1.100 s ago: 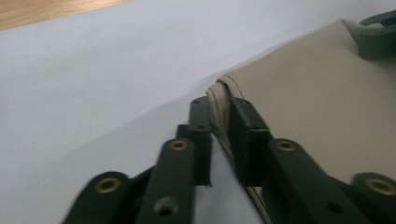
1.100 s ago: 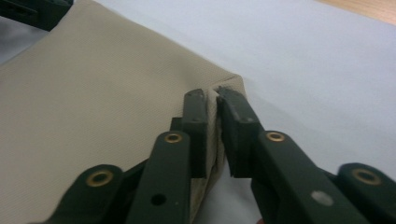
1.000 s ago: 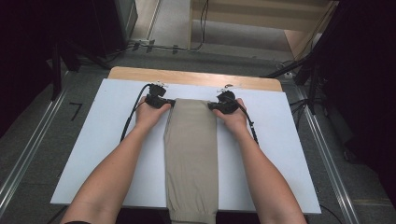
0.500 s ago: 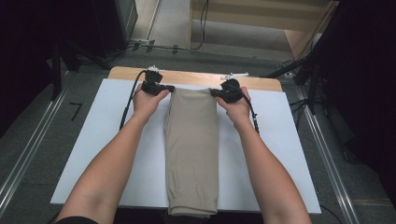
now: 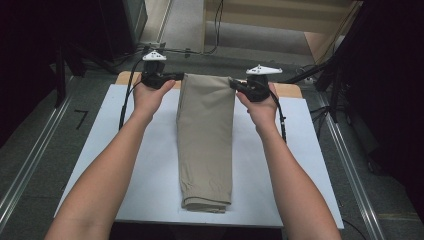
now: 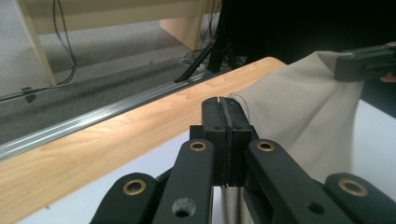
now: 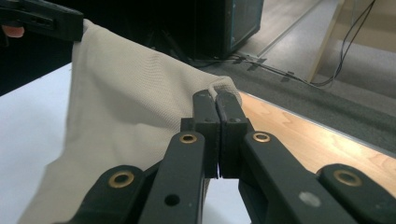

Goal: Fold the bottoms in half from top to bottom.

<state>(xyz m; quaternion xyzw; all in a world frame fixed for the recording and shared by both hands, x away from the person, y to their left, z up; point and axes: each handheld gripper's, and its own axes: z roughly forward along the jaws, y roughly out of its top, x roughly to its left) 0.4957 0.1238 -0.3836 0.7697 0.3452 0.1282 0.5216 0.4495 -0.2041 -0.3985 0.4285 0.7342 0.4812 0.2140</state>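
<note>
A folded pair of beige trousers (image 5: 206, 140) lies lengthwise down the middle of the white board (image 5: 125, 165). Its far end is lifted off the board, held at both corners. My left gripper (image 5: 176, 76) is shut on the far left corner of the beige trousers (image 6: 299, 116), jaws pressed together on the hem in the left gripper view (image 6: 224, 105). My right gripper (image 5: 234, 84) is shut on the far right corner; in the right gripper view (image 7: 216, 100) the cloth (image 7: 126, 107) stretches away toward the other gripper (image 7: 46, 21). The near end still rests on the board.
A wooden table edge (image 5: 290, 90) shows beyond the board. Metal rails (image 5: 30, 160) run along both sides. Cables (image 5: 125, 100) trail from the grippers. A wooden frame (image 5: 280, 15) and dark stands sit on the floor behind.
Both hands have risen and moved farther from the person, carrying the trousers' far end up off the board. The cloth now hangs taut between the two grippers.
</note>
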